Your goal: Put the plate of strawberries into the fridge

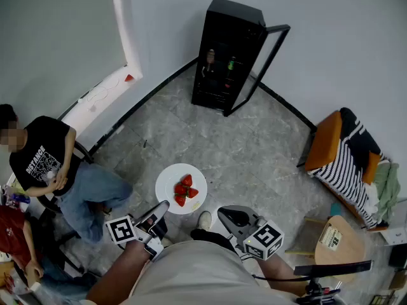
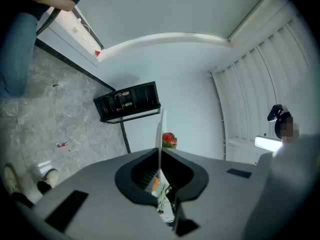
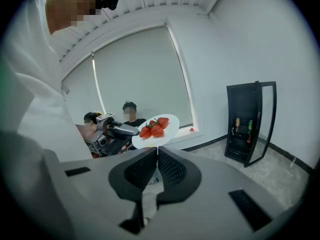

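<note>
A white plate [image 1: 170, 178] carrying several strawberries [image 1: 184, 190] hangs above the grey floor in the head view. My left gripper [image 1: 164, 206] is shut on the plate's near rim. In the left gripper view the plate [image 2: 160, 134] shows edge-on between the jaws of the left gripper [image 2: 160, 156], with one strawberry [image 2: 170, 140] peeking past it. My right gripper [image 1: 224, 211] sits to the plate's right, shut and empty. The right gripper view shows the plate [image 3: 167, 122] and left gripper [image 3: 117, 133] beyond my shut right gripper [image 3: 156, 151]. The black fridge [image 1: 227, 53] stands far ahead, door [image 1: 267, 56] swung open.
A seated person in a black shirt [image 1: 44, 161] is at the left. A chair with orange and striped cloth [image 1: 343, 151] and a small round wooden table [image 1: 337, 240] stand at the right. A white ledge [image 1: 95, 97] runs along the left wall.
</note>
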A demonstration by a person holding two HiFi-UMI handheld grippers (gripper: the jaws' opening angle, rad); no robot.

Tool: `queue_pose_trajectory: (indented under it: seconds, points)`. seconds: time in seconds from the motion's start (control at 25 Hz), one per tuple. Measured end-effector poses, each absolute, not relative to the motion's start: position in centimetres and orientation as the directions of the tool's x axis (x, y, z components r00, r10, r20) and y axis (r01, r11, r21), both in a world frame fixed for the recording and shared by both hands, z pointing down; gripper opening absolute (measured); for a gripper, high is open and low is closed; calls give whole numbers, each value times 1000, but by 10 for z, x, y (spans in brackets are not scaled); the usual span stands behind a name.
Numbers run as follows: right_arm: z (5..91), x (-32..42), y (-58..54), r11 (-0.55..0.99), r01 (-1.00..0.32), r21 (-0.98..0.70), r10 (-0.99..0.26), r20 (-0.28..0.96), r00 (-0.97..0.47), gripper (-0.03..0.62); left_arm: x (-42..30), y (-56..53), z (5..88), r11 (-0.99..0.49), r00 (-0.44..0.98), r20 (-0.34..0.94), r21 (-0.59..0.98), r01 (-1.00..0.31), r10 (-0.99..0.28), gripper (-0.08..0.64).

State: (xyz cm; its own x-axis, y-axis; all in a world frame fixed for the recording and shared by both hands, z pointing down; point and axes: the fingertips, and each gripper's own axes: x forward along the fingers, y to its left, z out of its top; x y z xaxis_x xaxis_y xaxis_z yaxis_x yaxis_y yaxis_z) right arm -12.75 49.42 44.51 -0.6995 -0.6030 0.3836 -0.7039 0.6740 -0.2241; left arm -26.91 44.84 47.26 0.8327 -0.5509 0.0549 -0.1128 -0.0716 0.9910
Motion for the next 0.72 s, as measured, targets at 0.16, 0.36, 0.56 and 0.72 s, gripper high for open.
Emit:
queue_pose_trajectory:
  seconds: [0.16, 0.36, 0.56, 0.72]
  points:
    - [444, -96, 468, 677, -701, -223, -608, 366, -704, 21, -239, 426, 472, -67, 833, 58, 991, -114, -551, 26]
    - [445, -47, 435, 679, -700, -221, -613, 355, -706, 21, -195, 389, 474, -70, 827, 71, 989, -132, -558, 26]
    - [449, -8, 414, 710, -662, -240, -572, 352, -741, 23, -158, 356, 474, -77, 820, 78, 986, -148, -567, 26]
    - [445, 19, 391, 730, -641, -235, -560, 331, -759, 25, -130, 328, 471, -69, 817, 75, 988, -139, -572, 26]
